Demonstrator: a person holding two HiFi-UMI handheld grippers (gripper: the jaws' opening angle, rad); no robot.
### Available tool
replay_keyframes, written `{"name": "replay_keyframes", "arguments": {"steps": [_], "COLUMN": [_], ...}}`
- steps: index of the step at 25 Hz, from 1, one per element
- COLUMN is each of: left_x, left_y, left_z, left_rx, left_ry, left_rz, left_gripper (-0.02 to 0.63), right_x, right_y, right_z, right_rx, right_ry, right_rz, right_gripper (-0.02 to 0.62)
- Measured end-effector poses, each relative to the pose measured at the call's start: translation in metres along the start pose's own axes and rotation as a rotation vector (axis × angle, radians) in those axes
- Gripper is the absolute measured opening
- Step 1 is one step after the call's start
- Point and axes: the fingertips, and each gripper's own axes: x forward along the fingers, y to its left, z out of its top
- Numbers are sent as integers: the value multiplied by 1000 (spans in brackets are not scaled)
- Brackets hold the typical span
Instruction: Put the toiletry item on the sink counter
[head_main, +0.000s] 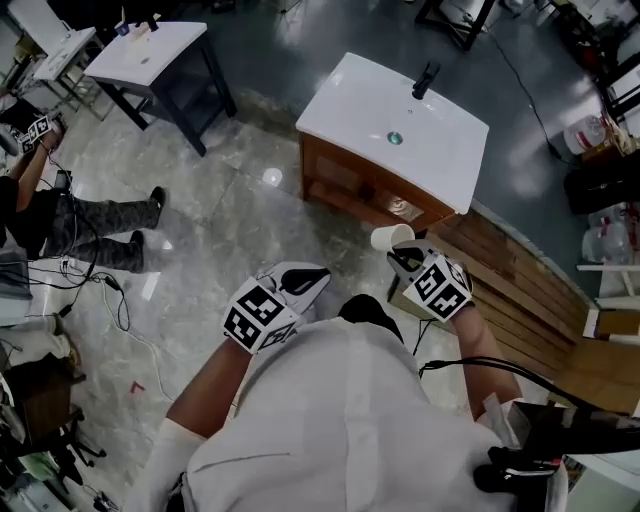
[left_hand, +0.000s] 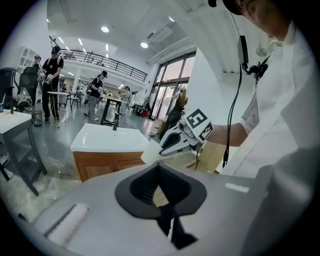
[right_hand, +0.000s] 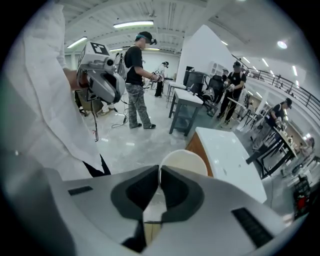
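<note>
A white cup (head_main: 391, 237) is the item, held by its rim in my right gripper (head_main: 405, 258), which is shut on it. The right gripper view shows the cup (right_hand: 183, 162) just past the closed jaws, with the white sink counter (right_hand: 227, 157) beyond it to the right. The sink counter (head_main: 395, 125) on its wooden cabinet stands ahead of me, with a black faucet (head_main: 426, 78) and a drain (head_main: 395, 138). My left gripper (head_main: 305, 280) is shut and empty, held near my chest. From the left gripper view I see the right gripper (left_hand: 182, 135) and the cup (left_hand: 150, 151).
A second white-topped table (head_main: 150, 50) stands at the far left. A person (head_main: 60, 215) sits on the floor at left amid cables. Wooden planks (head_main: 520, 290) lie right of the cabinet. Other people and tables stand in the hall (right_hand: 140, 75).
</note>
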Motion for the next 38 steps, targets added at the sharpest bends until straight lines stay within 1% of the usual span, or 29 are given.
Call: {"name": "replay_keyframes", "arguments": {"steps": [3,6,10,13,17,20,25,27,30,32,36,38], "left_x": [3,-1,4,14,32,47,53,56,56,55,52,51], "left_y": [26,59,118,149,186,215,241,252,265,274,292,294], "left_z": [10,30,62,83,116,134,146,146,144,144,145,142], "left_rx": [-19,-40,-81,-115,-147,-172,-219,-240,-273,-291,-322,-340], "left_ry": [-14,-28,-44,-53,-75,-85,-105,-112,-123,-129,-140,-139], "left_rz": [24,56,137,197,251,295,375,411,472,508,548,567], "left_gripper": [6,6,6,6,6,6,6,6,6,6,6,6], "right_x": [13,27,60,83,112,137,174,192,223,240,265,279], "right_y": [-45,-96,-180,-235,-311,-364,-423,-445,-477,-494,-534,-546], "right_z": [10,32,60,76,92,102,120,122,120,120,114,111], "right_rx": [-42,-74,-136,-185,-247,-277,-366,-376,-394,-388,-389,-385], "right_ry": [14,23,33,28,45,56,95,108,154,179,238,257], "right_rz": [-13,-4,25,49,75,92,104,112,128,143,134,144], "right_gripper": [15,15,15,15,15,15,15,15,15,15,15,15]}}
